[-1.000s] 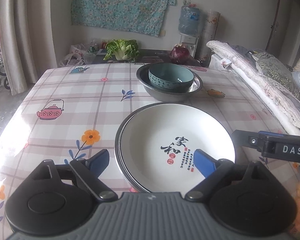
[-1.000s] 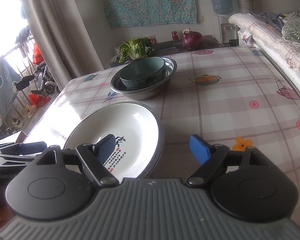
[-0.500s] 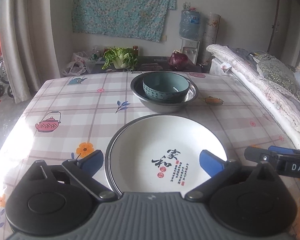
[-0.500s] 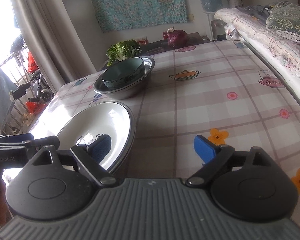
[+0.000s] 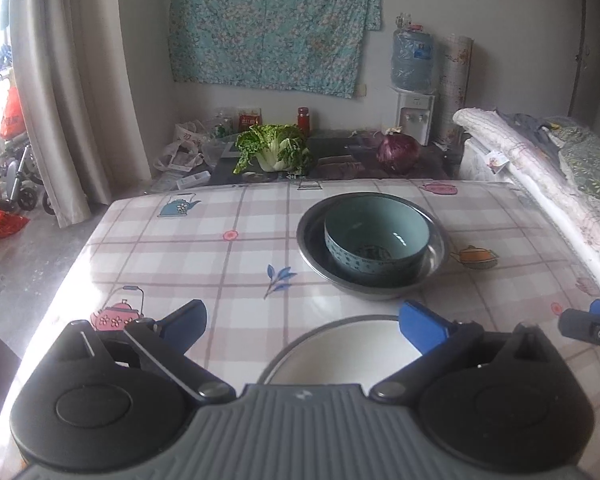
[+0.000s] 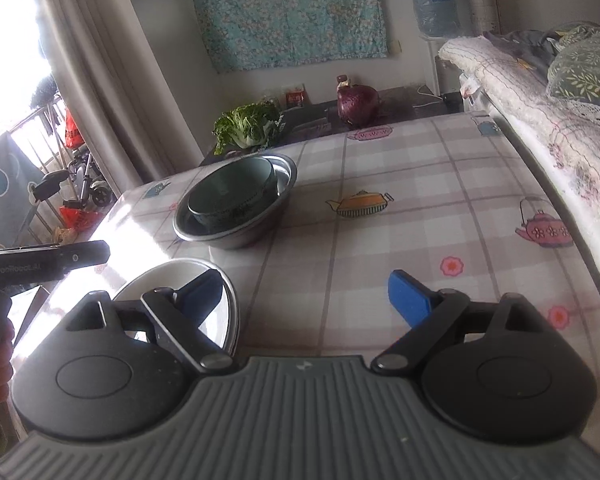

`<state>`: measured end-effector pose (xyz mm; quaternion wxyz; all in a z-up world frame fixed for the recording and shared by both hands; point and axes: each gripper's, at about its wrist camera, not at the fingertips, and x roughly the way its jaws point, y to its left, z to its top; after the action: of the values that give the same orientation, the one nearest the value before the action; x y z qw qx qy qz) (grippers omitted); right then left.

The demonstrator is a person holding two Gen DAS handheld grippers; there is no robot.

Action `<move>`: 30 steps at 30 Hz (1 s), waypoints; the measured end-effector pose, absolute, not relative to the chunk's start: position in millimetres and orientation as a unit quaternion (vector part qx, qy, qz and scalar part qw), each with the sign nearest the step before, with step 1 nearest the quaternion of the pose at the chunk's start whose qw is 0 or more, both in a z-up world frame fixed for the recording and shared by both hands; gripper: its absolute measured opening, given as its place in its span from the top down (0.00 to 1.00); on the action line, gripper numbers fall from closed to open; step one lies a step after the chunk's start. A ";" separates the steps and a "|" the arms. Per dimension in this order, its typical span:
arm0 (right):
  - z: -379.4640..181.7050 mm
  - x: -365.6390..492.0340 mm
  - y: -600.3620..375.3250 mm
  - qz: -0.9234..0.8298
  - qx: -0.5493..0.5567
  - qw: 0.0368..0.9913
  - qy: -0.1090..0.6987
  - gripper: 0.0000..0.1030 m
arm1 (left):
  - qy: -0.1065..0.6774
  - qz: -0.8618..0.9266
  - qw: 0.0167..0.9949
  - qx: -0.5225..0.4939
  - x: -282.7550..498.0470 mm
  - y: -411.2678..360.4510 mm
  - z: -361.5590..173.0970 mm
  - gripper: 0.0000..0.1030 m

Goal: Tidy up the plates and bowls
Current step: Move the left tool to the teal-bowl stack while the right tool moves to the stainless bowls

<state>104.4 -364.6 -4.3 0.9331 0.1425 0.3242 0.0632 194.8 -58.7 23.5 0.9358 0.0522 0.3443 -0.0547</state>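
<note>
Surface (image 5: 228,264): checked cloth with teapot and flower prints. Steel bowl (image 5: 312,256): toward the far side of the surface; teal bowl (image 5: 376,240) nested inside it. White plate (image 5: 340,356): near edge, in front of the steel bowl (partly hidden by the gripper body). Left gripper (image 5: 302,320): fingers spread wide, empty, above the plate's far rim. Right gripper (image 6: 304,292): fingers spread, empty, one over the plate's right edge.
</note>
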 end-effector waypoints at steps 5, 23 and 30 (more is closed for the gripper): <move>4.1 142.2 -361.5 0.075 0.131 0.937 0.314 0.16 | 0.343 -0.045 0.937 0.051 230.1 -56.0 19.1 0.00; -41.2 282.1 -341.9 0.080 0.167 0.909 0.374 0.64 | 0.383 -0.068 0.921 0.030 304.1 -56.3 -25.6 0.41; -51.1 292.8 -335.6 0.087 0.169 0.901 0.390 0.73 | 0.394 -0.080 0.914 0.045 311.7 -63.7 -34.4 0.56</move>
<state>292.8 -335.6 -51.1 0.9011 0.1692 0.3898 0.0866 311.7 -63.7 -34.4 0.9144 0.0446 0.3943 -0.0804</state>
